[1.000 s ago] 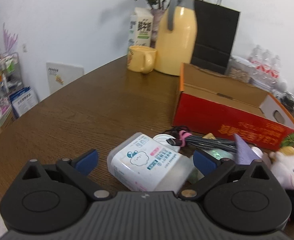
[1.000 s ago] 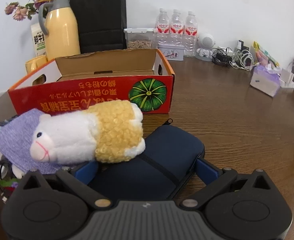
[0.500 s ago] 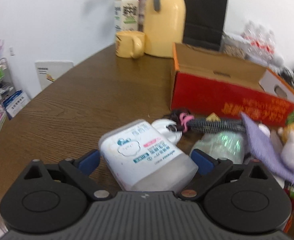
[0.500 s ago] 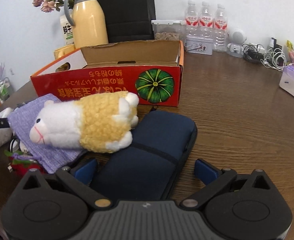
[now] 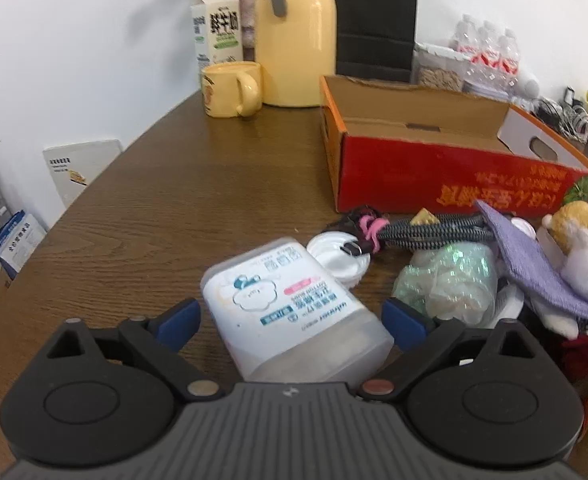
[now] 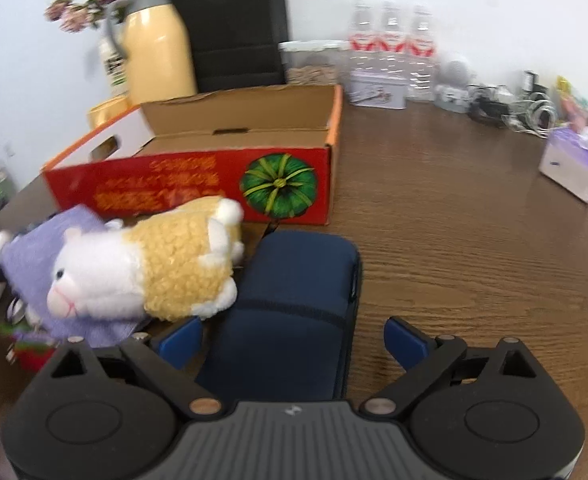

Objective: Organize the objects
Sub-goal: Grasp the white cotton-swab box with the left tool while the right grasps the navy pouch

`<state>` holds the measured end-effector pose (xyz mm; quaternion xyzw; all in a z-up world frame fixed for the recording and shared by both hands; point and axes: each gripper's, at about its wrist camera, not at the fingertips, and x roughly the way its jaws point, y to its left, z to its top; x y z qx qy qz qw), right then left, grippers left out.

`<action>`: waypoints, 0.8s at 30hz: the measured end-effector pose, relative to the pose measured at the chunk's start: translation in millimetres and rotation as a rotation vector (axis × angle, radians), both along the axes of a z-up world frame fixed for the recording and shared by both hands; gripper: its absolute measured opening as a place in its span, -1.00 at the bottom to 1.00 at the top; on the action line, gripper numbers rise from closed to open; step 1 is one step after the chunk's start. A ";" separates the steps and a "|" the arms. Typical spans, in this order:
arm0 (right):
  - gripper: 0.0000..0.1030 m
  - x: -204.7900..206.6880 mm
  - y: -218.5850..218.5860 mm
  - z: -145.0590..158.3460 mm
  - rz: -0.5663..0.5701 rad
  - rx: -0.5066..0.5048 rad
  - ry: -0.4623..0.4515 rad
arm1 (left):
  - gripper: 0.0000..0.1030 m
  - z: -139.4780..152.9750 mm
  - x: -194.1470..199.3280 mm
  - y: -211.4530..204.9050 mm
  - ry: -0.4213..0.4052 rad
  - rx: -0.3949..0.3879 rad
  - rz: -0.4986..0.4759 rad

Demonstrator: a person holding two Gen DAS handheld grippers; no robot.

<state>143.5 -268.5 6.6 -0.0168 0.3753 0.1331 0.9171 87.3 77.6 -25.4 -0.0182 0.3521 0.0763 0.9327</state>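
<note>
Between left gripper (image 5: 291, 322) fingers: "whisper"-labelled pack (image 5: 289, 308)

Matte black on both tongs, left (image 5: 291, 318) and right (image 6: 294, 338) — blue pads on the fingers (image 5: 179, 318), round black discs at either side, a ribbed grey plate in the middle with a small white mark. Metal pivot pins at the linkages — silver and copper-toned.

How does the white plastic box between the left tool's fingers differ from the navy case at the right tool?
The white plastic box is translucent, hard and labelled; the navy case is dark, soft-looking, unlabelled and longer. Both lie flat on the table between open fingers, ungripped.
</note>
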 end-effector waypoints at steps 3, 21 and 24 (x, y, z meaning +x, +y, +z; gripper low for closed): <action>0.90 6.6 5.0 -6.0 -0.041 -0.032 0.011 | 0.92 1.4 3.0 0.2 -0.003 0.005 0.019; 0.19 -15.0 -7.7 -1.6 0.023 -0.048 -0.042 | 0.32 11.0 -24.9 10.1 -0.075 -0.066 0.031; 0.17 -19.5 -11.7 3.9 0.015 -0.036 -0.063 | 0.30 18.6 -27.9 9.1 -0.098 -0.059 0.020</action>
